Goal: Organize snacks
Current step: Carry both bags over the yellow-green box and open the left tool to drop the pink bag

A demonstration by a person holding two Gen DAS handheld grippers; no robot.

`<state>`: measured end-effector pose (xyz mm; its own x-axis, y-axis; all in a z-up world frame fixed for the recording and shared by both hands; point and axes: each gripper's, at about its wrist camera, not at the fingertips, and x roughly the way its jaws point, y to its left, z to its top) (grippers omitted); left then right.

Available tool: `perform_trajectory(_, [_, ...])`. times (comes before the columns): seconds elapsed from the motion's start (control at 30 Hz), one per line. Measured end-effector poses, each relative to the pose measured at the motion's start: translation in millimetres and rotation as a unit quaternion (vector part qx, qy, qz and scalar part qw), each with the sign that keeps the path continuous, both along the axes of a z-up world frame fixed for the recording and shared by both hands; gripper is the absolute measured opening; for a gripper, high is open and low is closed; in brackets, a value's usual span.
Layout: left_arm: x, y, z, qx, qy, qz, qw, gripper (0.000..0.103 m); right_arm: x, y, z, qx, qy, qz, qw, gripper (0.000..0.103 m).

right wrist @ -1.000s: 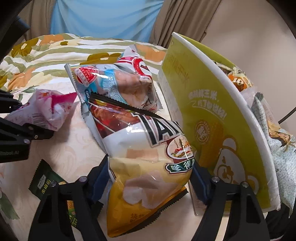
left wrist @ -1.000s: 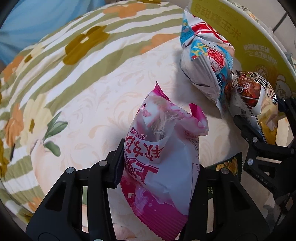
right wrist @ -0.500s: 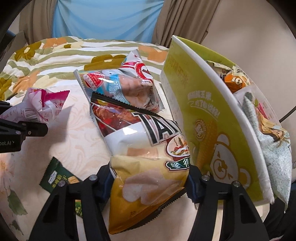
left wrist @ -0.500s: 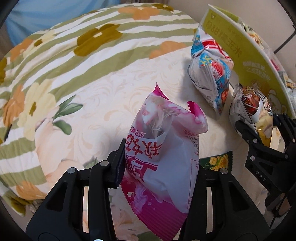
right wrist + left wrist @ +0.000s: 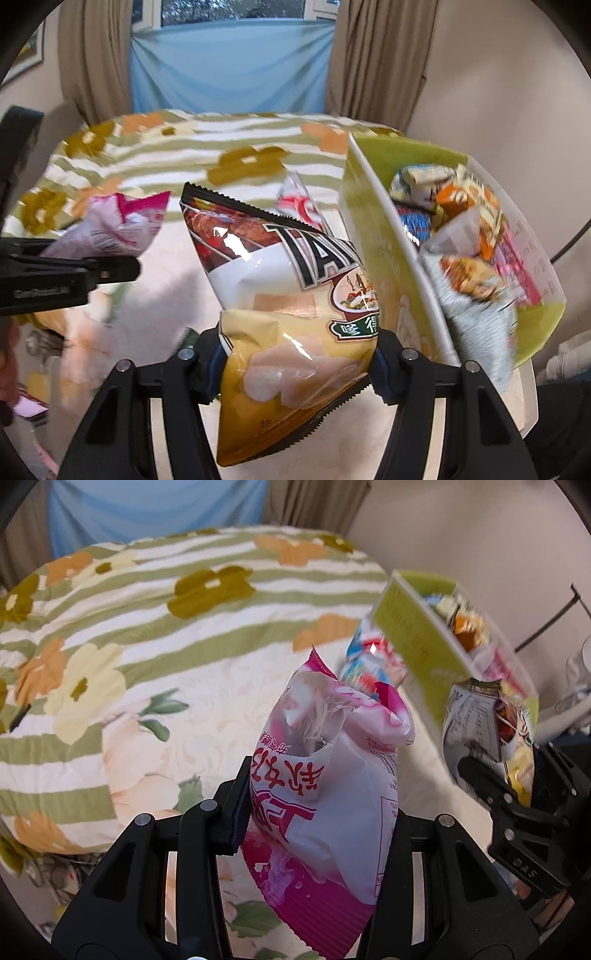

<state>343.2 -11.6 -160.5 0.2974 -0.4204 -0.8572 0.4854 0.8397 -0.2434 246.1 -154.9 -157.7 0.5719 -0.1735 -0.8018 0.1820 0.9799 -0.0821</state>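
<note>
My left gripper (image 5: 317, 812) is shut on a pink and white snack bag (image 5: 325, 794) and holds it up above the bed. My right gripper (image 5: 295, 362) is shut on a yellow and white chip bag (image 5: 291, 306), lifted beside the green snack box (image 5: 373, 236). The box holds several snack packs (image 5: 465, 236). A red, white and blue snack bag (image 5: 369, 664) lies on the bed against the box wall. The right gripper with its chip bag (image 5: 491, 734) shows at the right of the left wrist view. The pink bag (image 5: 114, 225) shows at the left of the right wrist view.
A floral striped quilt (image 5: 147, 627) covers the bed. A blue cloth (image 5: 229, 70) and beige curtains (image 5: 373, 55) hang behind the bed. A beige wall (image 5: 498, 92) stands to the right of the box.
Both grippers have risen with their bags. The box top and its contents now show, and the small green packet on the bed has dropped out of sight.
</note>
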Motion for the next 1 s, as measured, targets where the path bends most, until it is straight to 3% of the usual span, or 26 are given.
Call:
perform_trajectory(0.23, [-17,-24,57,-0.003,-0.037,0.019,0.9991,0.037,-14,-28,59,0.063,-0.043,0.020,0.997,0.058])
perform_trajectory(0.5, [-36,-100,96,-0.024,-0.067,0.036,0.9968,0.037,-21,-103,92,0.071,-0.066,0.039,0.994,0.058])
perform_trajectory(0.77, [-34,-206,93,-0.049,-0.050,0.038,0.9968,0.037,-30,-194,95,0.088,-0.071,0.042,0.993,0.058])
perform_trajectory(1.0, [-21,-286,71,-0.032,-0.042,0.049,0.9974,0.037,-32,-252,87,0.096,-0.062,0.062,0.992,0.058])
